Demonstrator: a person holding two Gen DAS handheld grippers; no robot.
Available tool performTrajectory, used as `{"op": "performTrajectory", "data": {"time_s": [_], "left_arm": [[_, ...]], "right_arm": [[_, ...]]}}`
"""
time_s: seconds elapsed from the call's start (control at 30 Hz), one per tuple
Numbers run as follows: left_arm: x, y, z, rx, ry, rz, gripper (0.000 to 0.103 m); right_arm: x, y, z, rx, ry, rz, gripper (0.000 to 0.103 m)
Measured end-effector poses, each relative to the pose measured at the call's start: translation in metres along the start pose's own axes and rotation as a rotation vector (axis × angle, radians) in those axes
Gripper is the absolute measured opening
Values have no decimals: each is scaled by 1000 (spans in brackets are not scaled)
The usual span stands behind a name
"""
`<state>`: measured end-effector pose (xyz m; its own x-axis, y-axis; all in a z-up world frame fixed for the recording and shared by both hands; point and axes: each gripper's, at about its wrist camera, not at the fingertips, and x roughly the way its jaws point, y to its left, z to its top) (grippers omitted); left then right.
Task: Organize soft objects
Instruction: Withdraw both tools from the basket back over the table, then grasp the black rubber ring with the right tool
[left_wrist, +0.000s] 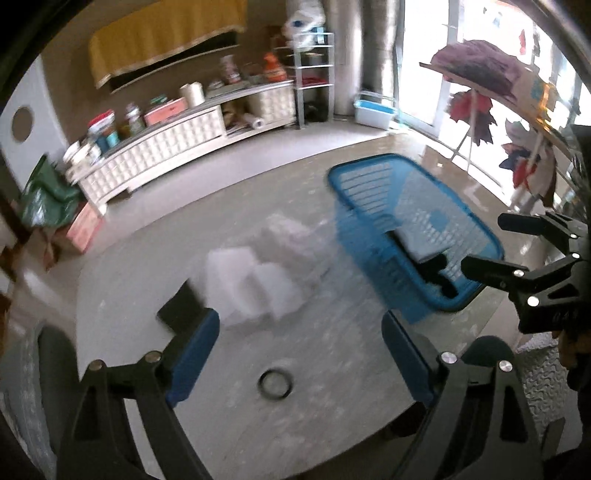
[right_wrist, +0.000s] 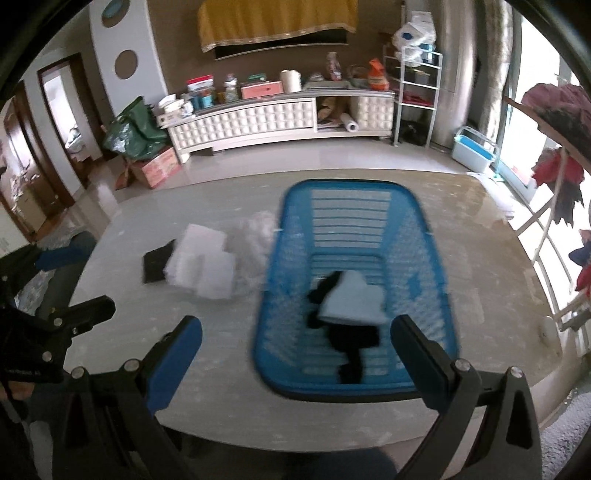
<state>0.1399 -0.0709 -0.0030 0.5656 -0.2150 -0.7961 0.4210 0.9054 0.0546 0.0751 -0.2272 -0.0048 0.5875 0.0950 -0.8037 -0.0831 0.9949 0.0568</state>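
Observation:
A blue plastic basket stands on the grey table; it also shows in the left wrist view. Inside lie a pale blue-white pad and black soft pieces. Left of the basket lie white foam blocks, crumpled clear wrap and a black pad. In the left wrist view the white blocks and black pad sit just beyond my left gripper, which is open and empty. My right gripper is open and empty over the basket's near end.
A black ring lies on the table between the left fingers. A white sideboard with clutter lines the far wall. A green bag and cardboard box sit on the floor. A clothes rack stands right.

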Motion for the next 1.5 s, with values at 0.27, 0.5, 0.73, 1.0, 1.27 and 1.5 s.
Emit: {"op": "performTrajectory", "data": {"time_s": [0.27, 0.5, 0.73, 1.0, 1.27, 1.5], "left_arm": [[-20, 62, -58, -110, 12, 76, 103], [-15, 107, -98, -181, 42, 129, 103], [11, 152, -137, -296, 118, 137, 103], [43, 168, -154, -349, 167, 93, 103], [70, 184, -163, -367, 203, 86, 103], [83, 196, -166, -384, 211, 89, 103]], "right_arm": [[31, 71, 3, -97, 42, 77, 102], [75, 118, 0, -176, 128, 131, 102], [124, 151, -13, -237, 227, 157, 102], [178, 171, -33, -283, 333, 132, 101], [213, 178, -44, -302, 395, 105, 92], [229, 182, -52, -330, 426, 77, 70]]}}
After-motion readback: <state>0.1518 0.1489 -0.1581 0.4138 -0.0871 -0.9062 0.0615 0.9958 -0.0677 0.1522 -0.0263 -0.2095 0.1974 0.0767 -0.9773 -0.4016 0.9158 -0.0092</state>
